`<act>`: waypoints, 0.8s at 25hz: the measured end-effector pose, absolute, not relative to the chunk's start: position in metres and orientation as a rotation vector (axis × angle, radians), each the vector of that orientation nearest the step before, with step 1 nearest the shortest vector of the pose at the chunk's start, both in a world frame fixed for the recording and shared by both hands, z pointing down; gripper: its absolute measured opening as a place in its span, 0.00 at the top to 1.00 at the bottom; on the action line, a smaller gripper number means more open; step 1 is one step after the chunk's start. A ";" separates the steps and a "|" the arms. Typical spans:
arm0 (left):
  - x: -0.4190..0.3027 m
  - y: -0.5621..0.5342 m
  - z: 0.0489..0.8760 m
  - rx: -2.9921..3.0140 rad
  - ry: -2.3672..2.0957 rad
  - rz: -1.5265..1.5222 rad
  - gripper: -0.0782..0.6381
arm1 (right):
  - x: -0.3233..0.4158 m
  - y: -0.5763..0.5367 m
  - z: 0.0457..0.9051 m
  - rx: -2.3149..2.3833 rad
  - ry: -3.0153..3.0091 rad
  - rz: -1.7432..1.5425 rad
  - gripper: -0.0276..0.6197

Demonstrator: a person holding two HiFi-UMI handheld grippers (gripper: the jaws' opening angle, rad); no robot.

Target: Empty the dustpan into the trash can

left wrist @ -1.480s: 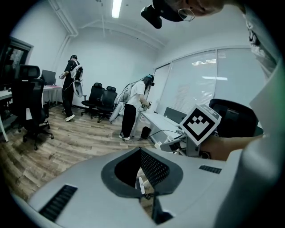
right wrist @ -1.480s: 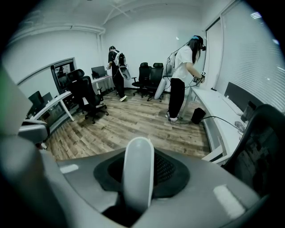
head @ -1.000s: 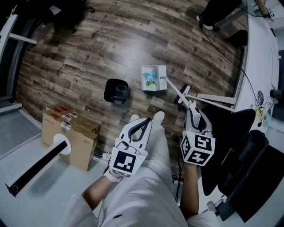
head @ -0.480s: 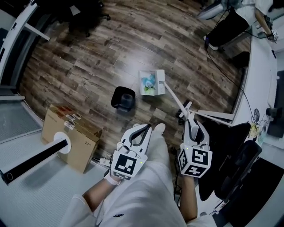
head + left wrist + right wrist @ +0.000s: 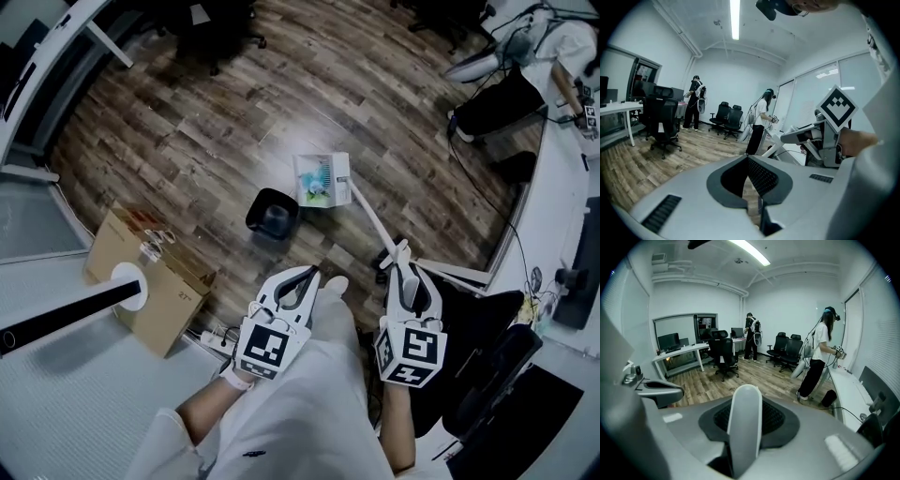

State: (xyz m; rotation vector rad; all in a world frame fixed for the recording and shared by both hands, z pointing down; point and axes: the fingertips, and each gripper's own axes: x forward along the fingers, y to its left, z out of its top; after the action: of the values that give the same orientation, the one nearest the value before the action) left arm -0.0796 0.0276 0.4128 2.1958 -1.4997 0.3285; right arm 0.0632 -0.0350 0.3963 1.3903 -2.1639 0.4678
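Wood-plank floor, office rm. Black trash can stands upright, mouth open to the head view. White dustpan sits just beside the can's upper-right w/ coloured scraps inside. Its long handle runs back to the R gripper, fingers clamped on the handle end. L gripper: fingers together, nothing betw. them, held over the person's lap. Cardboard box at left, well apart.

Open wood-plank floor spreads beyond the round black trash can. A brown cardboard box stands left of it, a black office chair right.
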 end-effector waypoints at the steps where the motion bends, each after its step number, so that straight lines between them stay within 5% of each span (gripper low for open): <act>1: -0.084 0.028 0.412 2.188 -1.511 0.325 0.88 | 0.062 -0.036 0.395 1.392 -2.167 0.470 0.78; 20: -0.123 0.038 0.410 2.096 -1.610 0.291 0.88 | 0.017 -0.032 0.357 1.200 -2.301 0.367 0.78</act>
State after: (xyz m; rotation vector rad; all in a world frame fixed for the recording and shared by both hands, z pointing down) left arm -0.1233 0.0384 0.4096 2.0956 -1.6098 0.2908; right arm 0.0167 -0.0316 0.3568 1.1998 -2.3008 0.3675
